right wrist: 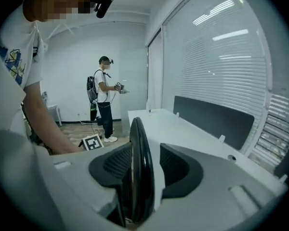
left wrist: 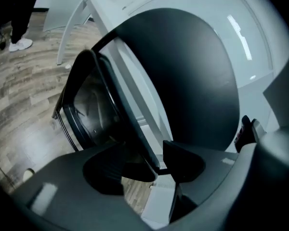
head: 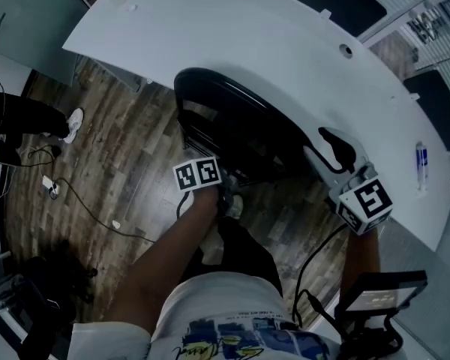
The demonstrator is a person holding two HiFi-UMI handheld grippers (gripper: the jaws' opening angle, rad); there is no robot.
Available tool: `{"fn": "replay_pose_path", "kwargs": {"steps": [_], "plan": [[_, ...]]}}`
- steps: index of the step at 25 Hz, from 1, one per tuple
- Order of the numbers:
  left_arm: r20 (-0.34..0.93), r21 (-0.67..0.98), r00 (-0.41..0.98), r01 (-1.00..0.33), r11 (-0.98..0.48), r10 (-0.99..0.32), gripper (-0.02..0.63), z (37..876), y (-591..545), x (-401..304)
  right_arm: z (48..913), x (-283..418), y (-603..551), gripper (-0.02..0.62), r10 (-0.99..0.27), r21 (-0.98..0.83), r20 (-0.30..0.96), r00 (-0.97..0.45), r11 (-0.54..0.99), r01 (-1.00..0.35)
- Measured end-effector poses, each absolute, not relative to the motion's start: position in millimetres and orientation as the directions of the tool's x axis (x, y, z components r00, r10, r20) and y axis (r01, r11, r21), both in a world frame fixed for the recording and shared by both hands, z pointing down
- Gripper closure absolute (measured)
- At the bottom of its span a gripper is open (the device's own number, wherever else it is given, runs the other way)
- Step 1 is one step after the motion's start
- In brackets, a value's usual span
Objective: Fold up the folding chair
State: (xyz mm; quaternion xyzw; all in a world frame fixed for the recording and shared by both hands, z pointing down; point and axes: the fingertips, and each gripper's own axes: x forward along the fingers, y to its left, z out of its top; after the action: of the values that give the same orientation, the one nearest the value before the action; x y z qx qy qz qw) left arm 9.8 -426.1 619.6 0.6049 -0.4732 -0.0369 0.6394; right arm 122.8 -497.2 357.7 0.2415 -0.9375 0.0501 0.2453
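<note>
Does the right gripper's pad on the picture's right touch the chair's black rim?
Apart. Right gripper view shows a pale strip between that pad and the rim.

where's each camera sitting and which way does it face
Head view: on the person's head, facing steeply down at the folding chair by the white table; both forearms show.
Left gripper view: on the left gripper, facing along jaws closed on a chair bar.
Right gripper view: on the right gripper, facing along open jaws astride the chair's edge; the person's arm shows.
Shared: chair and table.
</note>
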Motion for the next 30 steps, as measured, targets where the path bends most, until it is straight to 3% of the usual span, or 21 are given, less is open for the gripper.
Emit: {"fn": "replay_pose_path", "kwargs": {"steps": [11, 15, 19, 26, 30], "plan": [[0.453, 0.763, 0.602, -0.643, -0.062, -0.658, 0.373, 522.1, -373.4, -47.7, 336.6, 101.5, -408.3, 0.428, -0.558, 0.025, 0.486, -0.673, 0.779, -0.627], [0.442, 0.62, 0.62, -0.733, -0.28, -0.648, 0.405, 476.4, -336.3, -68.1, 333.3, 83.5, -360.5, 0.436, -0.578, 0.026, 0.487, -0.655, 0.759, -0.65], [0.411, 0.46, 0.625, -0.77, -0.441, -0.663, 0.481, 431.3, -296.0, -87.2, 332.5, 66.6, -315.0, 0.45, -0.585, 0.016, 0.497, -0.641, 0.745, -0.667], [0.369, 0.284, 0.661, -0.75, -0.598, -0.654, 0.571, 375.9, -225.8, -102.4, 331.2, 48.8, -233.5, 0.583, -0.613, 0.01, 0.513, -0.601, 0.704, -0.71], [0.387, 0.215, 0.678, -0.726, -0.654, -0.625, 0.6, 361.7, -195.8, -94.4, 336.3, 53.9, -199.9, 0.592, -0.612, -0.008, 0.531, -0.587, 0.689, -0.725]]}}
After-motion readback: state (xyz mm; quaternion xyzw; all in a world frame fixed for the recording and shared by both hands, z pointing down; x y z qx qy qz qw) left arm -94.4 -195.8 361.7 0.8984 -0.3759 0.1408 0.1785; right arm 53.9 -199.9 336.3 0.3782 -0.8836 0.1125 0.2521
